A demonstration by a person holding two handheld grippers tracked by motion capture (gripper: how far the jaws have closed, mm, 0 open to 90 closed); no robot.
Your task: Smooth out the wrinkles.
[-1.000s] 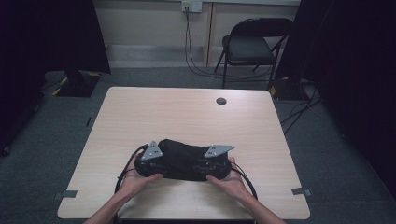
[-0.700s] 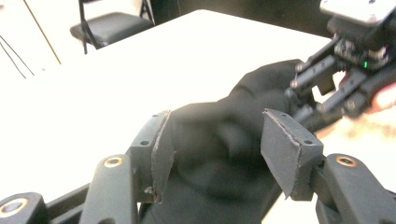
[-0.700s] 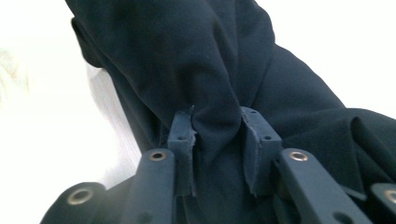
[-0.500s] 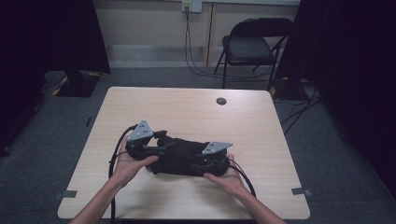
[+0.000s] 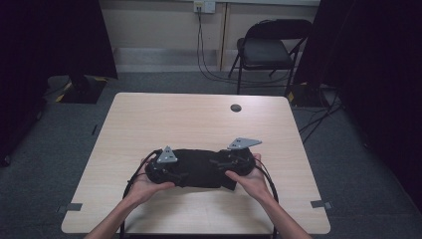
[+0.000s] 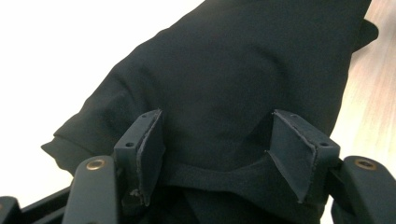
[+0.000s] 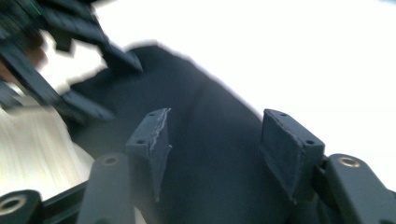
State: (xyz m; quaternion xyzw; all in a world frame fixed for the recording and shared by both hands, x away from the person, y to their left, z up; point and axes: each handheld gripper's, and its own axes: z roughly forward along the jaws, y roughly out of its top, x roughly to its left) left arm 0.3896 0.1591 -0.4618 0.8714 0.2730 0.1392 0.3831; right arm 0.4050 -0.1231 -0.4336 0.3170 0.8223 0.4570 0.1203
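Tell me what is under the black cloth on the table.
The black cloth lies bunched on the wooden table, whose top shows around its edges. The left gripper and right gripper sit at its ends. Whatever lies beneath the folds is covered.

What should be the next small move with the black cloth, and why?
Probably draw both tongs back off the black cloth. The left tongs and right tongs have just been opening, the cloth lies loose between their jaws, and it rests bunched on the table.
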